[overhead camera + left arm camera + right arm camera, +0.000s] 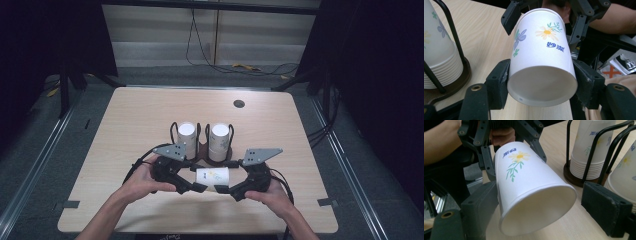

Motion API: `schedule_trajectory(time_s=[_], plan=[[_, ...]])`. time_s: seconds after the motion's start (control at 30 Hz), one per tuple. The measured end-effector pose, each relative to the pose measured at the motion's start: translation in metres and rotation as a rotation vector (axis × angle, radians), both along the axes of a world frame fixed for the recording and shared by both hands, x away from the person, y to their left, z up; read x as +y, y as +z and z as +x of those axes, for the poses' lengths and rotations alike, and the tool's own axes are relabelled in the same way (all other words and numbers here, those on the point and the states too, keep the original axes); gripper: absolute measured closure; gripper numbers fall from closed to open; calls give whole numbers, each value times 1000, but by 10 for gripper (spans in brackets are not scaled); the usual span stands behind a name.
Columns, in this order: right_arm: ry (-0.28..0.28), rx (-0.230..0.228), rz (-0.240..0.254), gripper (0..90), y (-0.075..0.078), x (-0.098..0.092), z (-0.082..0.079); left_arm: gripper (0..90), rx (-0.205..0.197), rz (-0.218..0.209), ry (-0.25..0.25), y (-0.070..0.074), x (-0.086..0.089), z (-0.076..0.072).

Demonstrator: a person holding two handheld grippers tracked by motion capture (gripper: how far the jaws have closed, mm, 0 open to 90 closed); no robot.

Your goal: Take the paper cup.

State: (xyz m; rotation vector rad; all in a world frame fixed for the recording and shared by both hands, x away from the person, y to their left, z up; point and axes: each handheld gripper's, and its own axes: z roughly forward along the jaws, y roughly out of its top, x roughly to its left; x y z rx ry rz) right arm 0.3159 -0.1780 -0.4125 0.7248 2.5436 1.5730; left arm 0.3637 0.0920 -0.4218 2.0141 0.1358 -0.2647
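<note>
From the high view, a white paper cup (212, 175) lies on its side just in front of the cup holder (202, 150), a dark wire stand that keeps two stacks of the same cups upright on the table (125, 115). The left gripper (194, 187) and the right gripper (223, 189) meet at the cup from either end, each held in one hand of the person.

In the left gripper view, the cup (541, 60) shows its closed bottom end toward the camera, a recessed round base with a rolled edge. Its white wall carries a blue flower, a pale yellow daisy with green sprigs and small blue printed characters. The left gripper's two black pads press against the base end on both sides, so it has a firm hold of the cup. The holder (451, 72) stands to the left.

In the right gripper view, the cup (529, 182) slants across, with a yellow daisy on a green stem. The right gripper's (550, 207) left pad sits against the cup wall; the right pad stands clear of it with a gap, so these jaws are apart. The holder (584, 176) is behind the cup, to the right.
</note>
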Motion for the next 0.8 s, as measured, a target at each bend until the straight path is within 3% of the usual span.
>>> schedule_trajectory(time_s=[0.27,0.5,0.8], plan=[[-25,-10,67,140,0,-4,-1,361,-19,-25,14,2,1,0],[-22,-6,81,140,-3,-3,-2,360,-24,-38,27,4,2,-1],[-19,12,137,138,-3,-7,0,361,-15,-90,61,9,8,1]])
